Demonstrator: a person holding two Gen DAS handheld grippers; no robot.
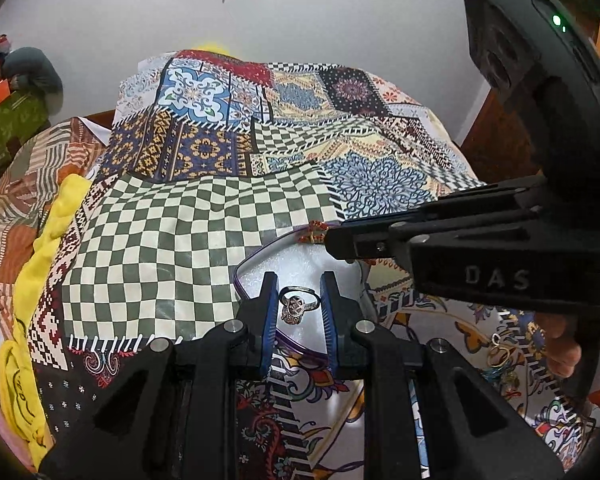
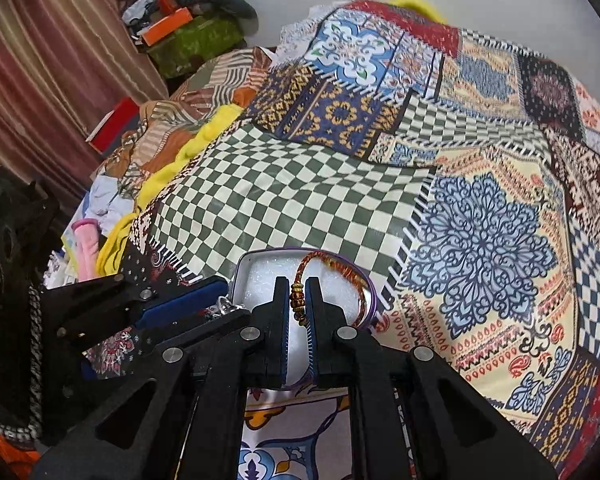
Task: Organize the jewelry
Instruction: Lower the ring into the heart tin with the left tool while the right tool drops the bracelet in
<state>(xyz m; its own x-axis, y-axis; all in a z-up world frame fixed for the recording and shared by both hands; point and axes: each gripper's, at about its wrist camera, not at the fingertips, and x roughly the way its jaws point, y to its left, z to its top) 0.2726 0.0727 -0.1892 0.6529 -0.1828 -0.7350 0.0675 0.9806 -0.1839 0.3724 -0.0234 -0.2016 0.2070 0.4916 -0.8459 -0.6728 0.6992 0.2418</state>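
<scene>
A small tin box (image 1: 256,270) with a purple rim and white foam lining lies on the patchwork bedspread; it also shows in the right wrist view (image 2: 246,264). My left gripper (image 1: 299,290) is open, its fingers on either side of two rings (image 1: 296,304) lying on the foam. My right gripper (image 2: 298,286) is shut on a red-orange beaded bracelet (image 2: 332,266) and holds it over the box. In the left wrist view the right gripper (image 1: 340,246) reaches in from the right, a bit of bracelet (image 1: 312,234) at its tip.
More gold jewelry (image 1: 500,354) lies on the bedspread at the right, near the hand. Yellow cloth (image 1: 48,240), clothes and boxes (image 2: 180,28) are piled along the left side. A wall stands behind the bed.
</scene>
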